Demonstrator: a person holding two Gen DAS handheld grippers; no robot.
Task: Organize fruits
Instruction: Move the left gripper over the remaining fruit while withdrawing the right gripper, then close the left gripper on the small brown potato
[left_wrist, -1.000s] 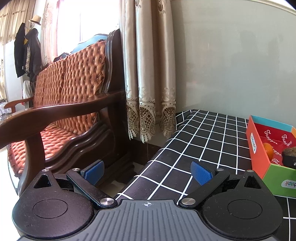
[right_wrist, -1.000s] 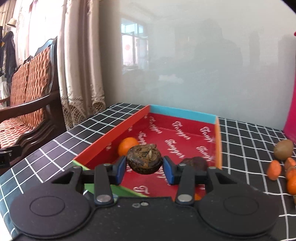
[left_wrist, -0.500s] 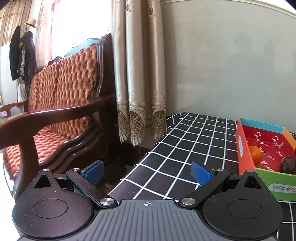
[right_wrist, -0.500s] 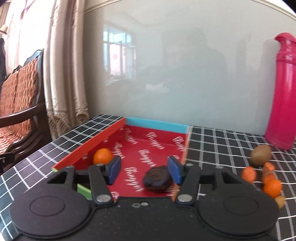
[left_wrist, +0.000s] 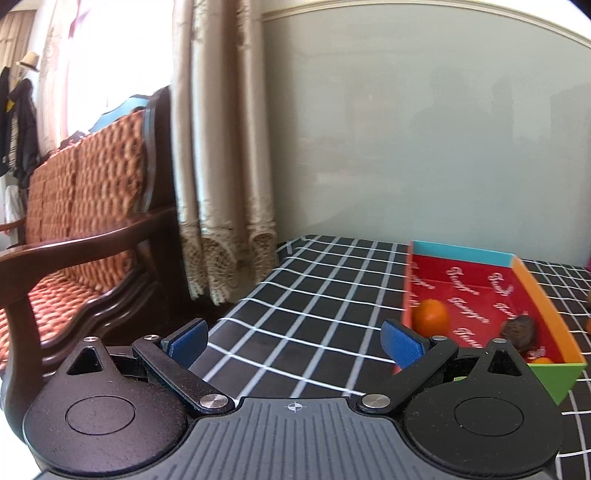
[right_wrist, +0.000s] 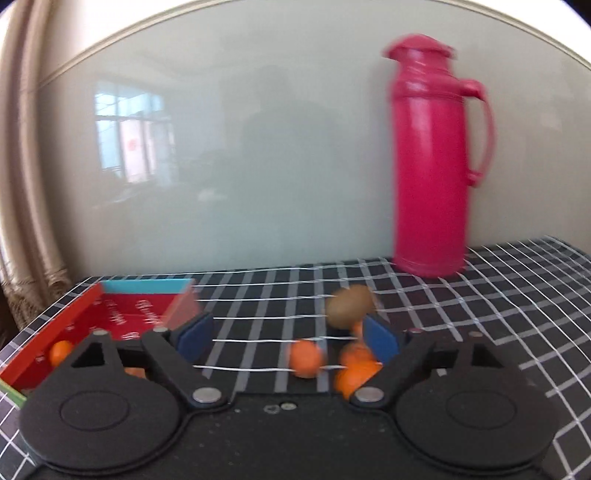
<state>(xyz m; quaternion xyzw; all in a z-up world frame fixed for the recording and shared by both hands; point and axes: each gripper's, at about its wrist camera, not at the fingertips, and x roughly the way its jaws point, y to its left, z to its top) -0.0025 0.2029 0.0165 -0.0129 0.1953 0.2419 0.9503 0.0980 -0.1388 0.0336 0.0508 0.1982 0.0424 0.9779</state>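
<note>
A red cardboard box (left_wrist: 543, 295) with coloured rims sits on the checked tablecloth; inside lie an orange (left_wrist: 430, 316) and a dark wrinkled fruit (left_wrist: 519, 331). My left gripper (left_wrist: 293, 341) hovers open and empty to the box's left. In the blurred right wrist view the box (right_wrist: 85, 317) is at the left with an orange (right_wrist: 61, 351) in it. My right gripper (right_wrist: 286, 339) has its jaws opening, nothing pressed between the pads. Just ahead of it on the cloth lie a brown kiwi (right_wrist: 349, 305) and several small oranges (right_wrist: 306, 358).
A tall pink thermos (right_wrist: 432, 158) stands at the back against the glossy wall. A wooden sofa (left_wrist: 85, 229) with orange cushions and a curtain (left_wrist: 221, 147) stand left of the table. The table's left edge (left_wrist: 255, 291) is near my left gripper.
My right gripper let the dark wrinkled fruit drop into the box, opened, and swung right toward the loose fruit. The left gripper's view shifted right, bringing more of the box in.
</note>
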